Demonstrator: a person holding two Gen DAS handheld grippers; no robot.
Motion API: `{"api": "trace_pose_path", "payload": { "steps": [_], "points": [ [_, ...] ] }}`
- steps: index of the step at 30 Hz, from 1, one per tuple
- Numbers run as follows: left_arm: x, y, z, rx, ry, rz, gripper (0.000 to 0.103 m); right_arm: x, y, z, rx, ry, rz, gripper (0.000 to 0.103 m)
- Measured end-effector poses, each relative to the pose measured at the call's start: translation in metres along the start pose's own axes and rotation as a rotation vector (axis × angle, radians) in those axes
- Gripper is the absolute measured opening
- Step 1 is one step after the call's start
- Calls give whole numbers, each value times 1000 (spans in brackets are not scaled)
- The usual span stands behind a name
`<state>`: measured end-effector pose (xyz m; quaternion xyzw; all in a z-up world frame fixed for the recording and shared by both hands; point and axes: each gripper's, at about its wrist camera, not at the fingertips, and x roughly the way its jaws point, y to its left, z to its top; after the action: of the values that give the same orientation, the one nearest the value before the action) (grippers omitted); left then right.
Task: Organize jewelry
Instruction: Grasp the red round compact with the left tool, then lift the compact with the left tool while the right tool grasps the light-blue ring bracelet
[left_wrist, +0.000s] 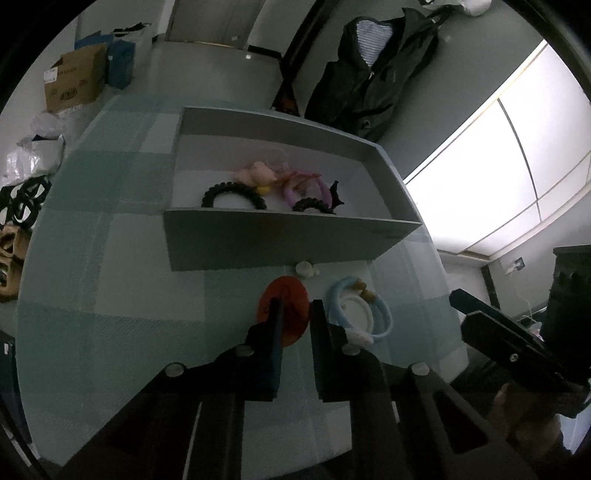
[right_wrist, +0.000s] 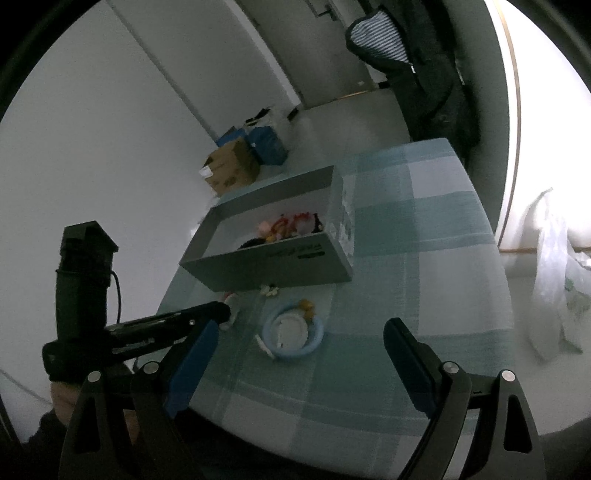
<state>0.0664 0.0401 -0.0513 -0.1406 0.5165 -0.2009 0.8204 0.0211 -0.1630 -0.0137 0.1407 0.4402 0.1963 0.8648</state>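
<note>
A grey cardboard box (left_wrist: 288, 240) stands on the checked tablecloth and holds black coil hair ties (left_wrist: 232, 194), a pink plush piece (left_wrist: 256, 173) and purple rings (left_wrist: 306, 188). In front of it lie an orange disc-shaped accessory (left_wrist: 284, 310), a small white clip (left_wrist: 306, 268) and light blue and white bangles (left_wrist: 364, 314). My left gripper (left_wrist: 295, 306) has its fingers narrowed around the orange disc's edge. My right gripper (right_wrist: 299, 339) is wide open and empty, above the table just short of the blue bangles (right_wrist: 295, 332). The box also shows in the right wrist view (right_wrist: 273, 266).
The round table (right_wrist: 424, 295) has a teal checked cloth. A dark jacket (left_wrist: 369, 74) hangs behind the box. Cardboard and blue boxes (left_wrist: 74, 77) sit on the floor at left. A white plastic bag (right_wrist: 554, 277) hangs at the right.
</note>
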Motion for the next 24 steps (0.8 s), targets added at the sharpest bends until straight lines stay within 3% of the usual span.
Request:
{"api": "trace_pose_path", "payload": {
  "steps": [3,8,24],
  "points": [
    [-4,6,-2,-28,-4,-11,6,3,3,-1,-14,8,1,92],
    [-7,24,-3,-85,11,42,3,7,5,-2,-29,20,0,92],
    [12,38,4,-162,19,-45,6,11,6,-4,-39,37,-1,92]
  ]
}}
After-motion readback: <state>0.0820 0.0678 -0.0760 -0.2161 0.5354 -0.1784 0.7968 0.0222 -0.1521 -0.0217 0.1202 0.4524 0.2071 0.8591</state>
